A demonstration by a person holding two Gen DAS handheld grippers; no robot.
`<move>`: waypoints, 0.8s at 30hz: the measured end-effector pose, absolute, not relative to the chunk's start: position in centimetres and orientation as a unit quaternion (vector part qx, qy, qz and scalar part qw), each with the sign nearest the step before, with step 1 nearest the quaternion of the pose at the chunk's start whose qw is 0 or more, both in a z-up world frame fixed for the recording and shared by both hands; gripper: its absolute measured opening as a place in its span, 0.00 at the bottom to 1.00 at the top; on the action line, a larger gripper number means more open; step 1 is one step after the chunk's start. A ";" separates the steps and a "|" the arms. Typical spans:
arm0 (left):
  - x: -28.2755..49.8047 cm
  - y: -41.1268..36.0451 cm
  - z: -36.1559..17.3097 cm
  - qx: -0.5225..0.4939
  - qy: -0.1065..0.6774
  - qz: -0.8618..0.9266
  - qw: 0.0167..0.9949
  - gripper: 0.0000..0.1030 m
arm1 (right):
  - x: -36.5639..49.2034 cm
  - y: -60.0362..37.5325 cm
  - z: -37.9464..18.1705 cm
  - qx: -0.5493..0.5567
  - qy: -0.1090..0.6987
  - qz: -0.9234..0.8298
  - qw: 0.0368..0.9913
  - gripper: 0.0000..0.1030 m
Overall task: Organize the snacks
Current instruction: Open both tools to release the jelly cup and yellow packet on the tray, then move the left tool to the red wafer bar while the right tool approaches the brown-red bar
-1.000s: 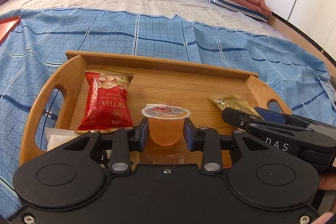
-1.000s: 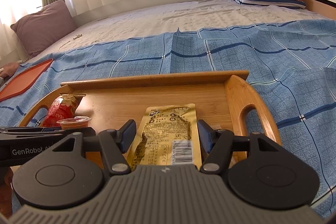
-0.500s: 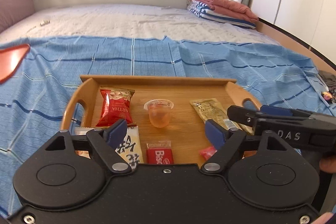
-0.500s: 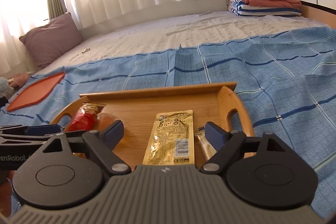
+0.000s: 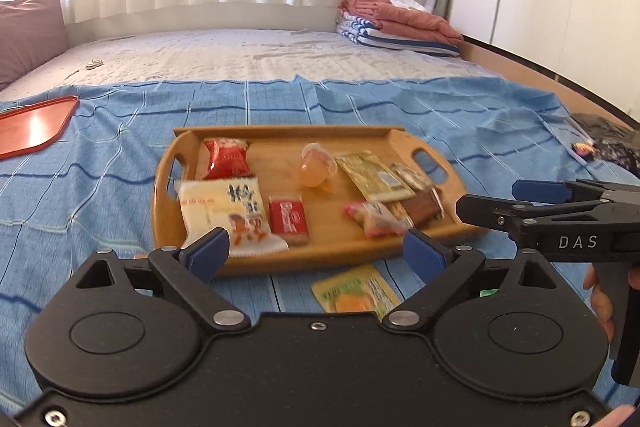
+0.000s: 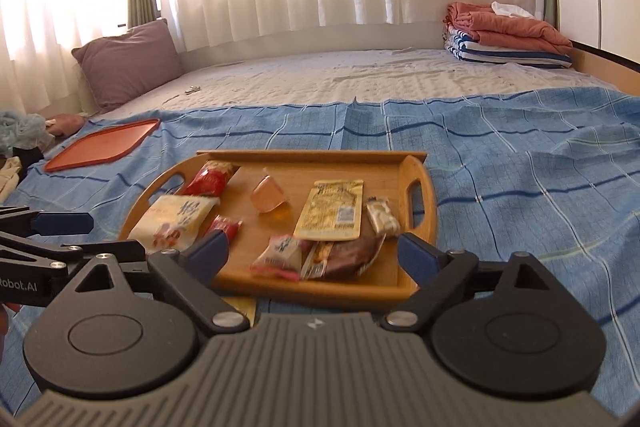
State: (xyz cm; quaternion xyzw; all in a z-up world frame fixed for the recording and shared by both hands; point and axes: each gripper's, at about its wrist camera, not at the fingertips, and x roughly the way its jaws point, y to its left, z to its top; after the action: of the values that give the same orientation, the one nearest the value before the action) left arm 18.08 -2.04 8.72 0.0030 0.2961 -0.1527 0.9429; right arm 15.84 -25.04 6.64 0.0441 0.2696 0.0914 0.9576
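A wooden tray [image 5: 161,187] lies on the blue blanket, holding a red peanut packet [image 5: 226,159], a tipped orange jelly cup [image 5: 316,169], a gold packet [image 5: 374,175], a white packet [image 5: 224,213], a red biscuit packet [image 5: 288,219], a pink sweet [image 5: 376,219] and a brown bar [image 5: 420,207]. A yellow-green packet [image 5: 356,291] lies on the blanket in front of the tray. My left gripper [image 5: 316,254] hovers before the tray's near edge, jaws opening, nothing between them. My right gripper [image 6: 314,254] hovers beside it, jaws also opening and empty.
An orange-red flat tray [image 5: 32,127] lies far left on the blanket [image 6: 520,167]. Folded bedding [image 5: 396,23] is stacked at the back right, a mauve pillow [image 6: 128,63] at the back left. Dark items [image 5: 608,143] sit at the right edge.
Both grippers pulled back and up from the tray. The left let go of the jelly cup, which now lies tipped; the right let go of the gold packet. Both jaws spread wide.
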 end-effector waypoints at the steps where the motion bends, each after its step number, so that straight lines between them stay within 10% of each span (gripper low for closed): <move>1: 17.3 -2.0 8.6 0.001 0.294 -0.149 0.944 0.92 | 15.1 -25.0 6.5 0.045 0.269 0.093 0.958 0.94; 24: 11.0 -1.7 2.5 -0.002 0.342 -0.142 0.929 0.94 | 5.2 -22.1 0.1 -0.030 0.289 0.151 0.945 1.00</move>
State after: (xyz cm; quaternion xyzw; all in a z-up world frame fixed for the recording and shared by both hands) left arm 10.97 -1.70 2.51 -0.0022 0.3421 -0.1420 0.9289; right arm 5.20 -22.05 0.08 -0.0295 0.2887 0.1514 0.9449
